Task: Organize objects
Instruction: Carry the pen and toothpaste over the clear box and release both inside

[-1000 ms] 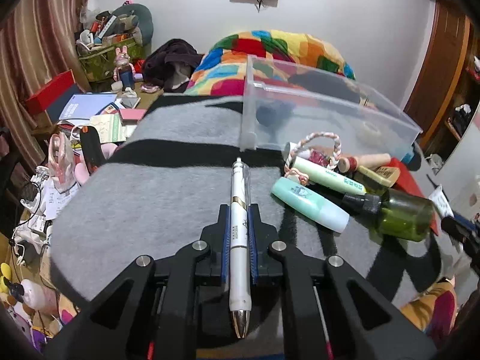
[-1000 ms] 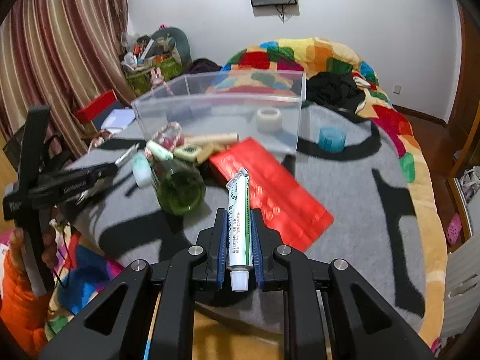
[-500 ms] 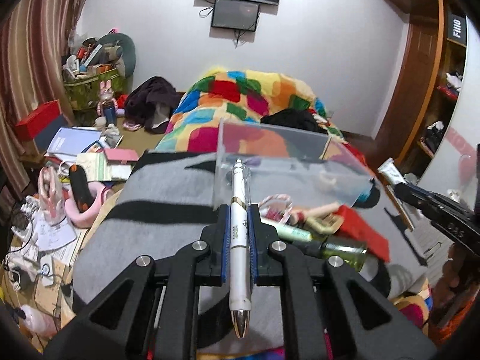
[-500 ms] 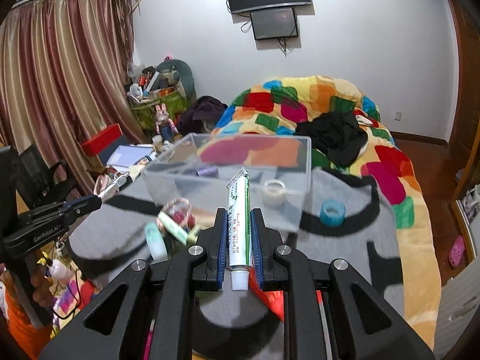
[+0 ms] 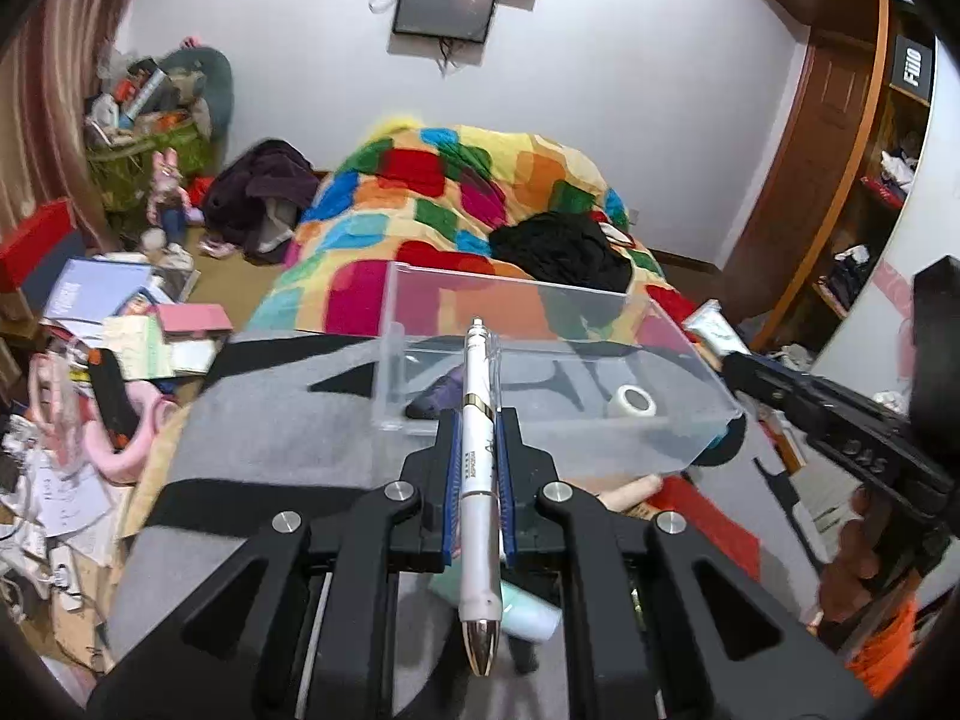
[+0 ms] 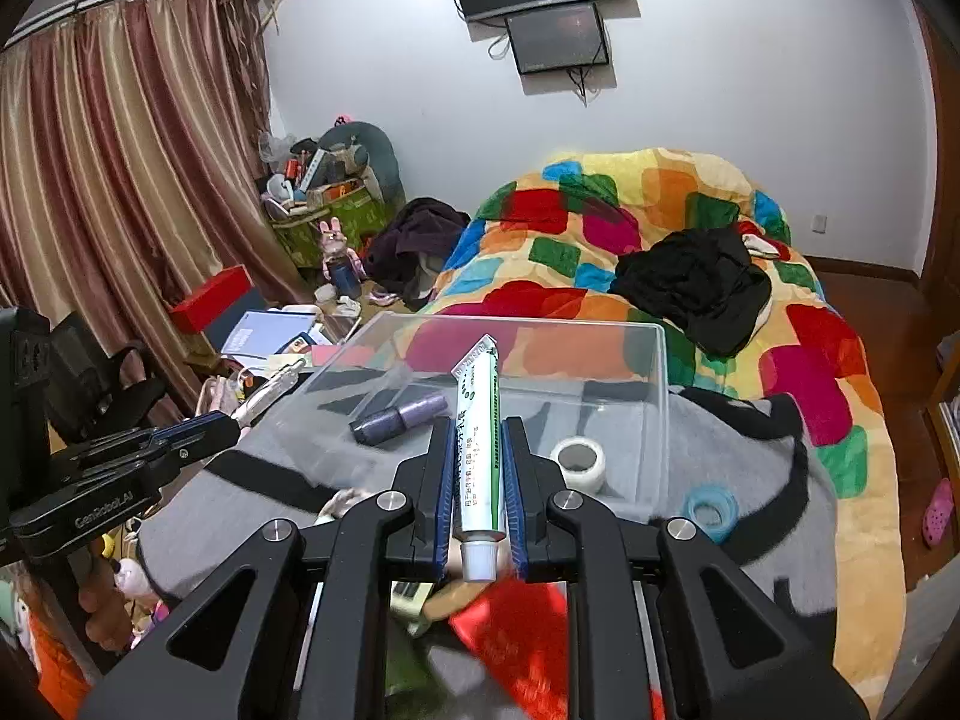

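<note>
Left gripper (image 5: 478,468) fingers pinching white pen (image 5: 478,480), right gripper (image 6: 478,468) fingers pinching ointment tube (image 6: 477,450).

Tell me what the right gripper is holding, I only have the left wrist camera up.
Observer: The right gripper is shut on a green-and-white tube, cap end toward its camera.
Operator: What's the dark thing in the bin behind my pen?
Observer: A purple bottle lying on its side in the clear bin, apart from the white tape roll.
Operator: Anything beside the bin?
Observer: A blue tape roll lies on the grey blanket, just outside the bin's right wall.
</note>
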Demonstrator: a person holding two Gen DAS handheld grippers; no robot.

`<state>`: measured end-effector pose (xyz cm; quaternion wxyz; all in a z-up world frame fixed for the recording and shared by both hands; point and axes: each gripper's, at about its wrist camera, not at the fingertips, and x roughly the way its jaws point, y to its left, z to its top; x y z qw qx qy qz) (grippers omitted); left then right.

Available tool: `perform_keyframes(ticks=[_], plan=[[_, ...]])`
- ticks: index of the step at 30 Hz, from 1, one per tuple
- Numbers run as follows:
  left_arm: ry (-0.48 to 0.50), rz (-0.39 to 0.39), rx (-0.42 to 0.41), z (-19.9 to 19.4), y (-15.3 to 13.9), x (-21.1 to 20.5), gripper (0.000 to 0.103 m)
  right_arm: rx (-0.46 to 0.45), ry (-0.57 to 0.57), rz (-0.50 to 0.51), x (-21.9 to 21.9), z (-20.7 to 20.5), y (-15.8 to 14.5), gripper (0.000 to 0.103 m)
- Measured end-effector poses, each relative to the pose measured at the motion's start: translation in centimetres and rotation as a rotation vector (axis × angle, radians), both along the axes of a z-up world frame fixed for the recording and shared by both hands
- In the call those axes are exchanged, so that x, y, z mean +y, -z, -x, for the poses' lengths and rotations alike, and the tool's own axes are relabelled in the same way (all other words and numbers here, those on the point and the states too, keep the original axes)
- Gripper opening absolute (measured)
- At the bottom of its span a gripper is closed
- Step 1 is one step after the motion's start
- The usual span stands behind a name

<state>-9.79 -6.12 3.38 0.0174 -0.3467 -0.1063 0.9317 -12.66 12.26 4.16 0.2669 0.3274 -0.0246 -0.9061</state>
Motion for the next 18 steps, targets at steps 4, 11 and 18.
perform_keyframes(ticks=[4, 11, 18], plan=[[0.013, 0.016, -0.027, 2.2, 0.4, 0.7, 0.01, -0.033, -0.003, -0.032, -1.0, 2.2, 0.7, 0.014], [0.052, 0.026, -0.094, 5.8, 1.8, 2.1, 0.01, -0.107, -0.021, -0.102, -2.6, 5.0, 3.3, 0.014], [0.076, 0.044, -0.135, 7.7, 2.9, 3.5, 0.01, -0.163, -0.046, -0.135, -3.5, 5.9, 5.1, 0.013]])
